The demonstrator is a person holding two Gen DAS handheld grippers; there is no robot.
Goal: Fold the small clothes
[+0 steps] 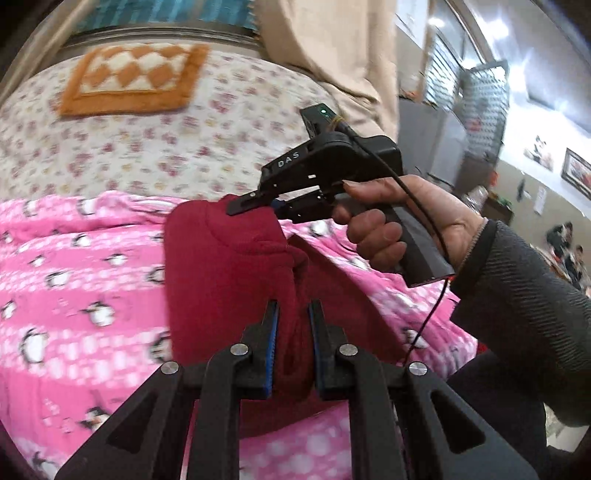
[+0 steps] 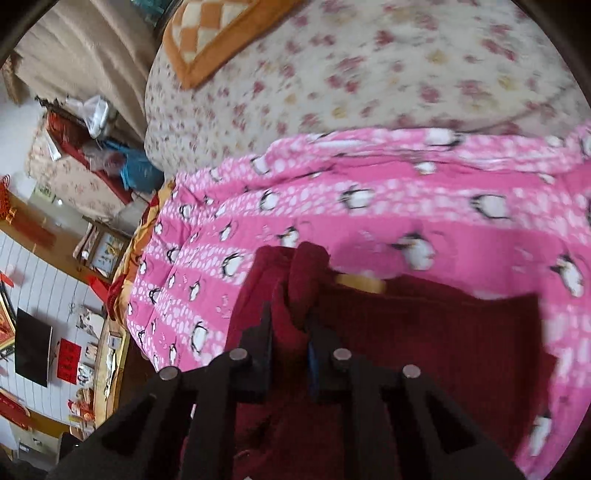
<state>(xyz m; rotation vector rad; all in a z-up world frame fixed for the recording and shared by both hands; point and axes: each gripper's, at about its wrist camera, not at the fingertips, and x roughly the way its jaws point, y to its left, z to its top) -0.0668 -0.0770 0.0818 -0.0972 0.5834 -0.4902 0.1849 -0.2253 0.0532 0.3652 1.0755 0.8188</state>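
Dark red knit fabric fills the middle of the left wrist view: a small red garment [image 1: 236, 266] lies bunched on a pink penguin-print blanket [image 1: 74, 288] spread over a bed. The left tool [image 1: 293, 314] has its two black fingers with blue pads [image 1: 274, 332] drawn close on a raised fold of that garment, so it is gripping the cloth near its lower edge. Farther off, the right tool [image 1: 258, 203] reaches in from the right, held by the person's right hand [image 1: 391, 225]; its narrow tips press together over the top edge of the same garment, where a rounded neckline or hem seems to run. A thin black cable trails from that tool. Behind the blanket lies a floral bed sheet [image 1: 155, 147] with an orange and white checkered cushion [image 1: 129, 77] on it. Motion blur softens everything, and the garment's lower part is hidden behind the left tool's linkage.

From the right wrist view, the right tool [image 2: 290, 321] pinches a thick gather of the red garment [image 2: 424, 332] between its nearly closed fingers; the pads are in shadow and hard to make out. The cloth spreads flat to the right as a broad rectangular panel on the pink blanket [image 2: 332, 206], and a small tan strip shows at its upper edge; what it is cannot be told. The garment's near portion is cut off by the tool's body. The floral sheet [image 2: 369, 74] and the checkered cushion [image 2: 207, 33] sit beyond.
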